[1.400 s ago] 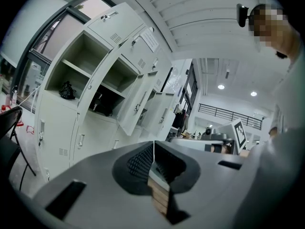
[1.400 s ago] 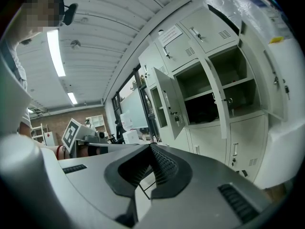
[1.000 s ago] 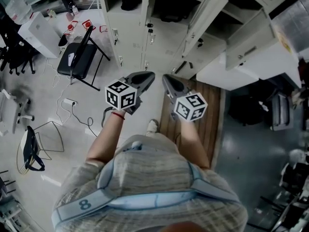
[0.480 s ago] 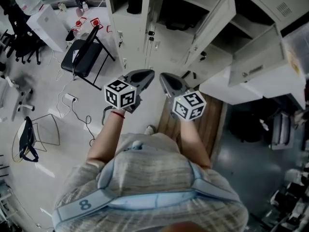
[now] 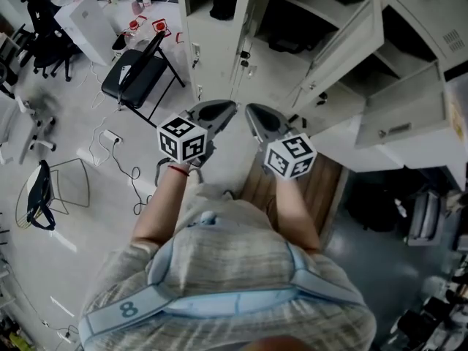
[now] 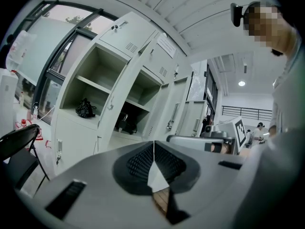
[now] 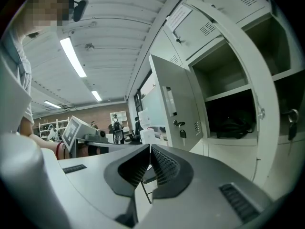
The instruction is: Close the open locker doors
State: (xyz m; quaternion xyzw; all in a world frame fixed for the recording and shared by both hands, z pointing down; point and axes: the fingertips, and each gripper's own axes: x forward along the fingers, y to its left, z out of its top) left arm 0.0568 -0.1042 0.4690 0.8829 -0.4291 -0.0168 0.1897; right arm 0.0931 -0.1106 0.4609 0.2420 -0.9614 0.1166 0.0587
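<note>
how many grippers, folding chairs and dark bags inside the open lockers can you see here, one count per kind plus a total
grippers: 2, the left gripper and the right gripper, both shut on nothing
folding chair: 1
dark bags: 2, one in each of two open compartments
total: 5

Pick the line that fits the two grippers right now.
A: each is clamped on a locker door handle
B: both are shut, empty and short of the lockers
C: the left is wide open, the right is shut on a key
B: the left gripper and the right gripper each show jaws closed together with nothing between them, and the head view shows both in the air short of the open locker doors.
</note>
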